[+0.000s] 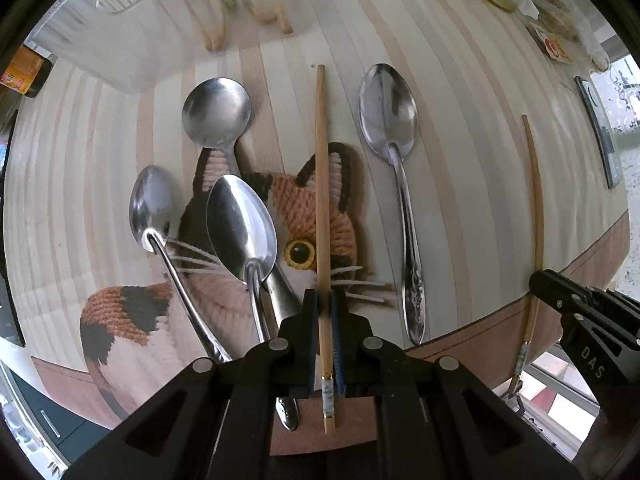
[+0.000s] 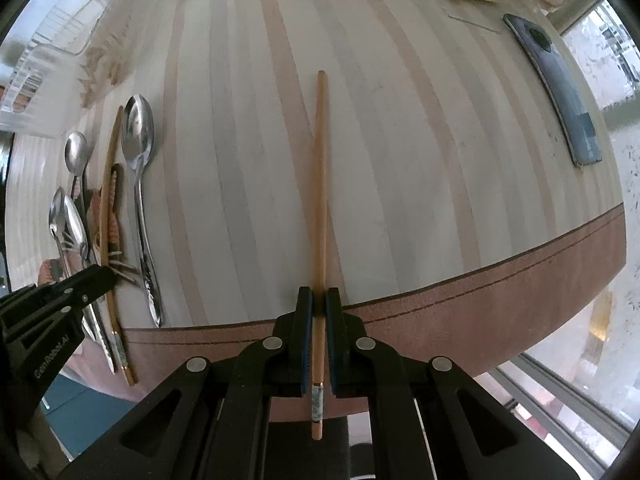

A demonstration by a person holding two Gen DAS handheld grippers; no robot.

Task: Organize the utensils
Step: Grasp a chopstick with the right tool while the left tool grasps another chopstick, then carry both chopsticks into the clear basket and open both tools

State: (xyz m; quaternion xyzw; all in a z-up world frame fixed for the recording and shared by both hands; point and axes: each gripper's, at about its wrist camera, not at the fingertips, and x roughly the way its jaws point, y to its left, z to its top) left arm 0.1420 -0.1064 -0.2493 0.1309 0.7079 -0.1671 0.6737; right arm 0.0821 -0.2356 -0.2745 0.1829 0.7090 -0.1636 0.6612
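Note:
My left gripper (image 1: 325, 300) is shut on a wooden chopstick (image 1: 321, 184) that points away over a crocheted cat mat (image 1: 296, 216). Several metal spoons lie around it: a round one (image 1: 216, 112), two oval ones (image 1: 150, 208) (image 1: 240, 228) on the mat's left, and one (image 1: 388, 112) to the right. My right gripper (image 2: 319, 298) is shut on a second chopstick (image 2: 320, 168) near the table's front edge. That chopstick (image 1: 536, 216) and the right gripper (image 1: 538, 280) show at the right of the left wrist view.
A clear plastic utensil tray (image 1: 120, 20) holding chopsticks stands at the far left of the striped table (image 2: 400, 140). A dark phone (image 2: 560, 92) lies at the far right. Packets and jars (image 1: 556, 46) sit along the back edge.

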